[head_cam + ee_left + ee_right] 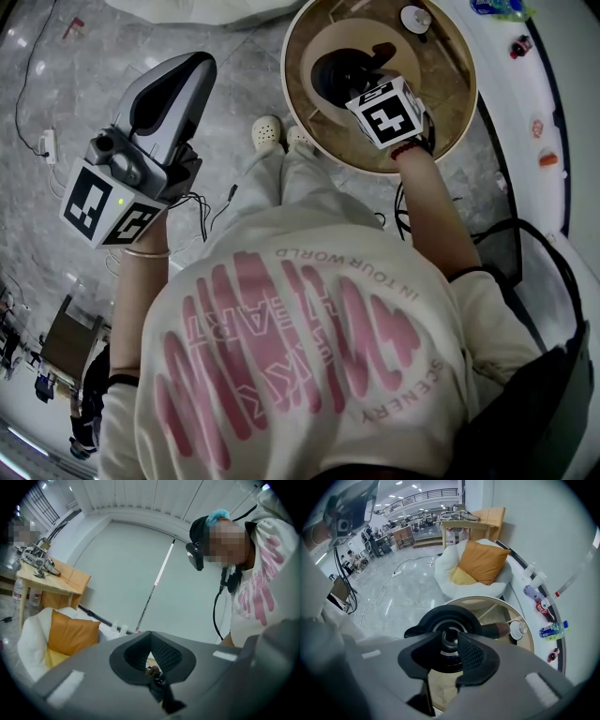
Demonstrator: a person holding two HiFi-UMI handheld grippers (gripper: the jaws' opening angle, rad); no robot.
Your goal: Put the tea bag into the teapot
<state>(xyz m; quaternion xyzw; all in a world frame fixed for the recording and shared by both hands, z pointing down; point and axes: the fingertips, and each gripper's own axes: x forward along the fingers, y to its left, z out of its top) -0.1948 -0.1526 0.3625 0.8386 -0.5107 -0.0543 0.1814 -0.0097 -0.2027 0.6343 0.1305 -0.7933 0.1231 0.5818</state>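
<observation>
A black teapot [339,73] with a brown handle [497,630] stands on the round wooden table [450,66]. My right gripper [449,633] hangs right over the pot's round mouth [449,644], looking down into it. Its jaws are open and nothing is between the pads. In the head view its marker cube [386,111] covers part of the pot. My left gripper [197,61] is held up at the left, well away from the table, above the floor. Its pads [161,651] meet at the tips with nothing in them. No tea bag shows in any view.
A small white round lid or cup [518,629] lies on the table beside the pot's handle. A white beanbag with an orange cushion [480,562] sits behind the table. A curved white counter [543,597] with bottles runs along the wall. Cables [28,84] trail over the grey floor.
</observation>
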